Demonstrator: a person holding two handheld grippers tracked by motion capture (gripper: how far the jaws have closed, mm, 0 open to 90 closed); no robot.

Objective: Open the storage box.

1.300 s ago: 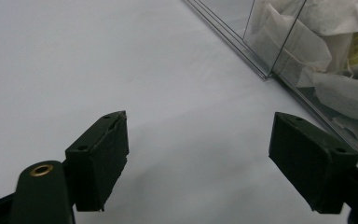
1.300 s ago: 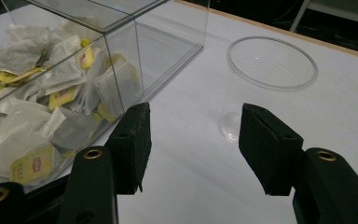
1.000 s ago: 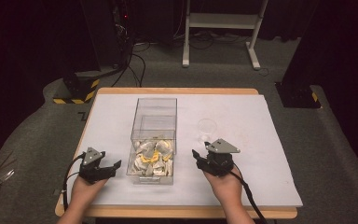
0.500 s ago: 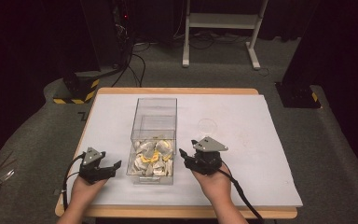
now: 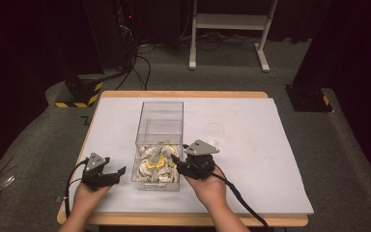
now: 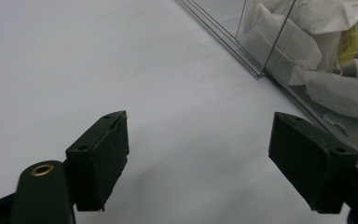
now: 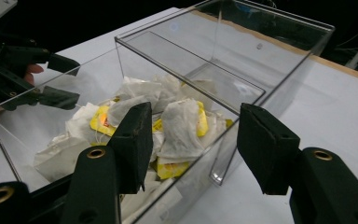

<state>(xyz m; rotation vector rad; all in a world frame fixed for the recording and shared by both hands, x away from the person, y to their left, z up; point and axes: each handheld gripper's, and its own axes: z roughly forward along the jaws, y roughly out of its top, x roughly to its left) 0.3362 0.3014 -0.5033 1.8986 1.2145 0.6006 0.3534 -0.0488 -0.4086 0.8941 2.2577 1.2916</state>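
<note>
The right gripper (image 7: 191,144) hangs at the near right corner of the clear box (image 5: 159,126) of tea bags (image 7: 182,123) — jaws apart, holding nothing. The left gripper (image 6: 198,158) rests on the white table (image 6: 74,60) left of the box — also released.

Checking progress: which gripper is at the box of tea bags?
The right gripper, jaws open, reaching over the box rim above the tea bags; the left gripper rests aside.

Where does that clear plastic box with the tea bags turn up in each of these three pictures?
High view: the clear box stands at table centre, between both grippers.
Left gripper view: its corner fills the upper right.
Right gripper view: it spans the middle, beyond the jaws.
Shared landmark: the tea bags heaped in its near end.
</note>
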